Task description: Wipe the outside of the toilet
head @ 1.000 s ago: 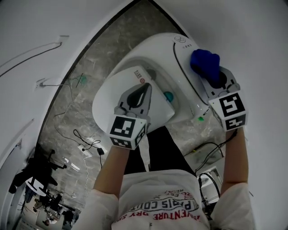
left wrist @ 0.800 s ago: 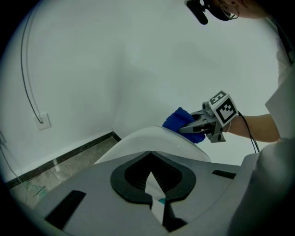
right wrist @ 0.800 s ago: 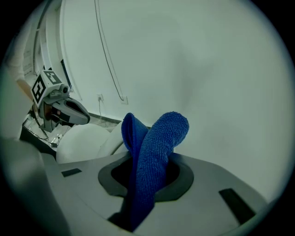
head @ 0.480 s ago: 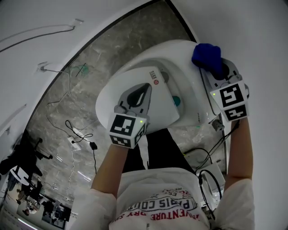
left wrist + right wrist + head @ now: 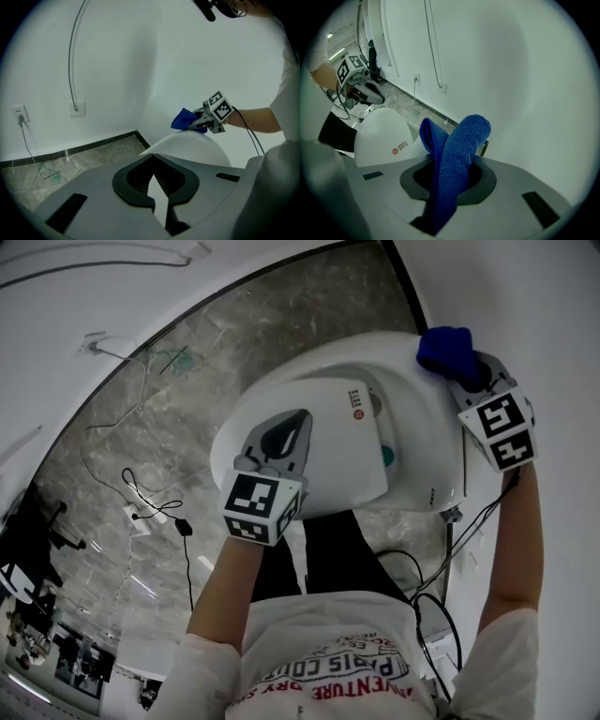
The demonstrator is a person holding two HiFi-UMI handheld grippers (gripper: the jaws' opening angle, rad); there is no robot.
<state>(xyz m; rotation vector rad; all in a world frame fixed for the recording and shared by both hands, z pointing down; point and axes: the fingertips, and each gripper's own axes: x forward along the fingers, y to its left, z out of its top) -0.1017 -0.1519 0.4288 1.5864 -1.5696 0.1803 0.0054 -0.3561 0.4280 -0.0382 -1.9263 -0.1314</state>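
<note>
blue cloth (image 5: 443, 348) at edge of toilet (image 5: 417, 446)

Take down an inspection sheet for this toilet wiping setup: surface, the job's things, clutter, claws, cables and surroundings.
Surface: grey marbled floor around the toilet.
Job's things: white toilet, its lid closed; blue cloth at the toilet's edge by the right-hand wall.
Clutter: small green item on the floor near the wall.
Claws: right claw shut on the blue cloth; left claw shut, nothing in it, above the lid.
Cables: loose black cables on the floor left of the toilet, more at its right; a lead hangs from a wall socket.
Surroundings: white walls; a conduit runs down to a second wall box.
</note>
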